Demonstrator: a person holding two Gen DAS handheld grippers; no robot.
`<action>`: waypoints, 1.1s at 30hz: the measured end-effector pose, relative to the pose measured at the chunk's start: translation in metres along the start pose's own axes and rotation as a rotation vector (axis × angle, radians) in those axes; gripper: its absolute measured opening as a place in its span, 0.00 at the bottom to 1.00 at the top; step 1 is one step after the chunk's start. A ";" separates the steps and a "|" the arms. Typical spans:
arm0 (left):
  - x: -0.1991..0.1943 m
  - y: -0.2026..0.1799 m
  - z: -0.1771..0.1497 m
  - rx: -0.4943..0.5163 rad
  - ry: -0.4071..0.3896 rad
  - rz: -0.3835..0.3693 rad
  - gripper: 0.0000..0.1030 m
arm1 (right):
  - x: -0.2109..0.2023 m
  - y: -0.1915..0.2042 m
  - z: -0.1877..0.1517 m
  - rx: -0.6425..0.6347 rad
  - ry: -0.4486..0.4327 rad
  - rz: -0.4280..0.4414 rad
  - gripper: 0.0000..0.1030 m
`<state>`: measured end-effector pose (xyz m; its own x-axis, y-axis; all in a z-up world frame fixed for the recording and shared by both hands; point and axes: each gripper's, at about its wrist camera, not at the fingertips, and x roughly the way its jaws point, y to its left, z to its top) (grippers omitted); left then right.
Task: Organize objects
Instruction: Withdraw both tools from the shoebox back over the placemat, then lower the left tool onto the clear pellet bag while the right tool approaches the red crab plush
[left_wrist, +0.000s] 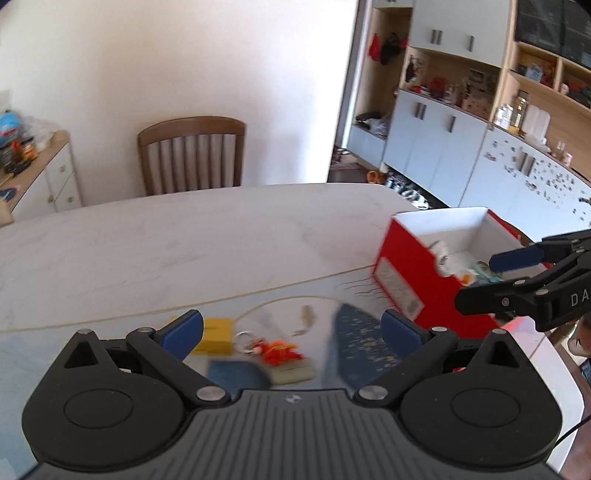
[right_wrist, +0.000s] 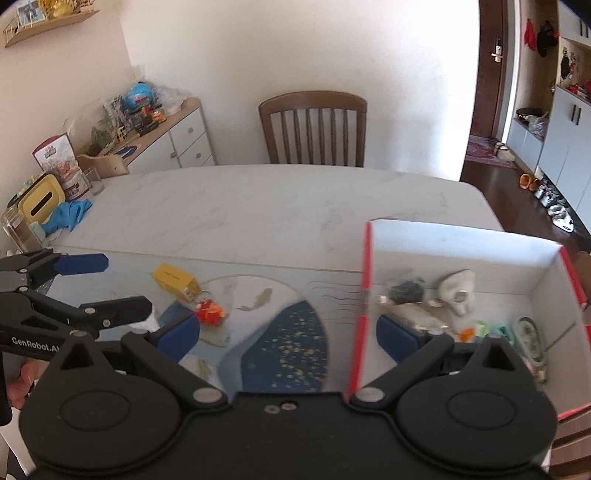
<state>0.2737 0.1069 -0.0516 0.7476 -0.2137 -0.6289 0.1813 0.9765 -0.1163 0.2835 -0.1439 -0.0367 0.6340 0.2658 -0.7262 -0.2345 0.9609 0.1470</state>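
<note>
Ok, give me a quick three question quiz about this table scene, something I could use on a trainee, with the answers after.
1. True or false: the red box already has items inside it.
2. Which lies nearest the yellow box on the mat? A) orange keychain B) wooden chair C) blue glove
3. Fill in: the left gripper and the right gripper both have their jaws ____.

Key: 1 true; 2 A; 3 open, with nothing between the pads of either.
</note>
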 end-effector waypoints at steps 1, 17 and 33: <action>0.000 0.007 -0.002 -0.007 0.006 -0.001 1.00 | 0.005 0.003 0.000 0.001 0.010 0.004 0.99; 0.041 0.073 -0.053 0.032 0.121 0.057 1.00 | 0.091 0.049 -0.002 -0.004 0.142 0.020 0.95; 0.070 0.090 -0.069 0.067 0.137 0.040 0.99 | 0.149 0.079 -0.010 0.002 0.222 0.029 0.86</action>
<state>0.2987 0.1818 -0.1589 0.6616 -0.1648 -0.7315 0.1986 0.9792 -0.0409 0.3517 -0.0294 -0.1398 0.4495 0.2698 -0.8516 -0.2488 0.9534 0.1707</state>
